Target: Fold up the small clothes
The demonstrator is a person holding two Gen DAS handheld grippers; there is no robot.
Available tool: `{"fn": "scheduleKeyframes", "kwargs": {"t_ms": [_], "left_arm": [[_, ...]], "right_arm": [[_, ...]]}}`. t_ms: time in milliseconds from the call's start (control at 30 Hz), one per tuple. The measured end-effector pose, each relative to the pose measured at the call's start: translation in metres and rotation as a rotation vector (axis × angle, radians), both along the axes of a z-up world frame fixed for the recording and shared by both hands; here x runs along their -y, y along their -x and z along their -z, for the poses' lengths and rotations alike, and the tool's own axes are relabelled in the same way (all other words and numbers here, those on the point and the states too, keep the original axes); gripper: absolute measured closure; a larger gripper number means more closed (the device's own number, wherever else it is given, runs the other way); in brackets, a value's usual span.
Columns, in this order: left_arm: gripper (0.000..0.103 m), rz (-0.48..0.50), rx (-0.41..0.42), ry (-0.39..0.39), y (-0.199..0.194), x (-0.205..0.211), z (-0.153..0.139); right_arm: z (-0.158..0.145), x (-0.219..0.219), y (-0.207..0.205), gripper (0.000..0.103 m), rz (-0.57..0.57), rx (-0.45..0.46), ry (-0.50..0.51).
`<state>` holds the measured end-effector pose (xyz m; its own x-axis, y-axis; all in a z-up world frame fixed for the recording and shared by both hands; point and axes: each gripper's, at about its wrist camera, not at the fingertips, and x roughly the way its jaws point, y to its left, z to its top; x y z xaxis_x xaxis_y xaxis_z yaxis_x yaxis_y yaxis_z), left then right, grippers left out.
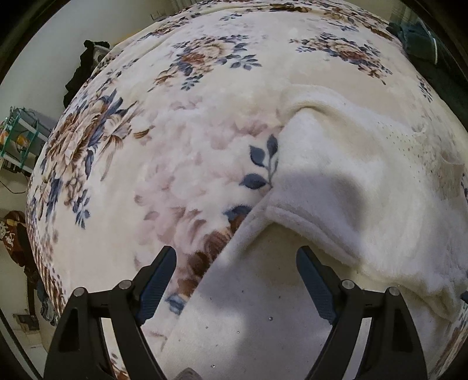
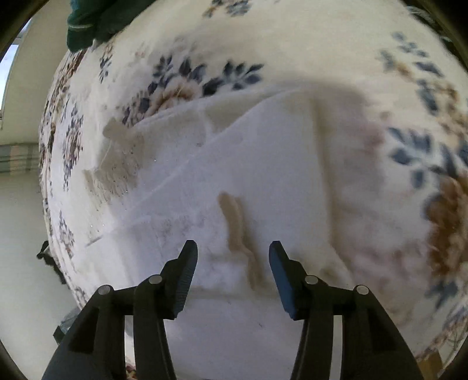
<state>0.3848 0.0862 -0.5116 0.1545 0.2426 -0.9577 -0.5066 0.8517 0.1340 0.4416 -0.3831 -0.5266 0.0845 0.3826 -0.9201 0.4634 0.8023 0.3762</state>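
A white fleecy garment (image 1: 336, 175) lies on a floral blanket (image 1: 122, 140) spread over a bed. One flap is folded over, and its thick hem runs diagonally across the left wrist view. My left gripper (image 1: 237, 254) hangs open above the garment's left edge, pointing down with nothing between its fingers. In the right wrist view the garment (image 2: 263, 160) fills the middle, with a knitted cuff (image 2: 120, 152) at its left. My right gripper (image 2: 233, 245) stands open just over the fleece. A beige strip (image 2: 237, 225) on the cloth lies below the gap, and the pads do not touch it.
A dark green cloth (image 1: 415, 38) (image 2: 87, 20) is bunched at the blanket's far edge. Left of the bed stand a green rack (image 1: 17, 131) and hanging dark clothing (image 1: 82, 67). The bed's edge drops to pale floor (image 2: 23, 233) on the left.
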Motion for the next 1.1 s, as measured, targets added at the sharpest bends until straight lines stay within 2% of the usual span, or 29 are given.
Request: {"fn": "scheduleKeyframes", "kwargs": {"t_ms": [67, 100, 133, 167, 267, 367, 467, 533, 600, 633, 667, 733, 833, 900, 967, 1033, 1100], "left_arm": [[0.019, -0.005, 0.011, 0.011, -0.001, -0.002, -0.001], [0.019, -0.006, 0.019, 0.015, -0.002, -0.003, -0.003], [0.019, -0.006, 0.026, 0.017, -0.003, -0.004, -0.004], [0.019, -0.006, 0.03, 0.016, -0.004, -0.004, -0.006], [0.019, -0.012, 0.048, 0.021, -0.006, -0.007, -0.01], [0.019, -0.015, 0.061, 0.027, -0.011, -0.01, -0.013], [0.019, -0.022, 0.074, 0.028, -0.017, -0.014, -0.016], [0.019, -0.026, 0.084, 0.023, -0.021, -0.018, -0.017], [0.019, -0.029, 0.082, 0.017, -0.026, -0.022, -0.015], [0.019, -0.033, 0.078, 0.015, -0.029, -0.025, -0.012], [0.019, -0.036, 0.076, 0.017, -0.03, -0.027, -0.01], [0.019, -0.042, 0.073, 0.023, -0.034, -0.033, -0.006], [0.019, -0.044, 0.058, 0.041, -0.043, -0.043, 0.002], [0.019, -0.034, 0.057, 0.069, -0.051, -0.05, 0.008], [0.019, -0.009, 0.058, 0.093, -0.06, -0.056, 0.015], [0.019, 0.014, 0.052, 0.123, -0.069, -0.061, 0.022], [0.019, 0.028, 0.057, 0.169, -0.077, -0.068, 0.026]], "right_arm": [[0.02, -0.019, -0.014, 0.051, -0.059, -0.023, -0.003], [0.027, -0.03, -0.019, 0.055, -0.095, -0.021, 0.015], [0.025, -0.041, -0.023, 0.085, -0.139, 0.006, 0.062], [0.024, -0.047, -0.026, 0.097, -0.161, 0.028, 0.089], [-0.011, -0.053, -0.026, 0.098, -0.186, 0.166, 0.181], [-0.033, -0.034, -0.025, 0.098, -0.129, 0.215, 0.239], [-0.03, -0.005, -0.022, 0.098, -0.095, 0.187, 0.292], [-0.016, 0.019, -0.02, 0.098, -0.081, 0.14, 0.271], [0.006, 0.023, -0.025, 0.097, -0.108, 0.075, 0.224], [0.013, 0.023, -0.027, 0.097, -0.109, 0.046, 0.232], [0.018, 0.024, -0.029, 0.091, -0.117, 0.025, 0.233], [0.016, 0.025, -0.032, 0.085, -0.117, 0.001, 0.234], [-0.015, 0.022, -0.037, 0.07, -0.078, 0.049, 0.299], [-0.038, 0.009, -0.042, 0.061, -0.096, 0.114, 0.29], [-0.046, -0.015, -0.054, 0.056, -0.165, 0.143, 0.221], [-0.041, -0.068, -0.079, 0.056, -0.322, 0.142, 0.117], [-0.035, -0.121, -0.098, 0.056, -0.457, 0.155, 0.058]]}}
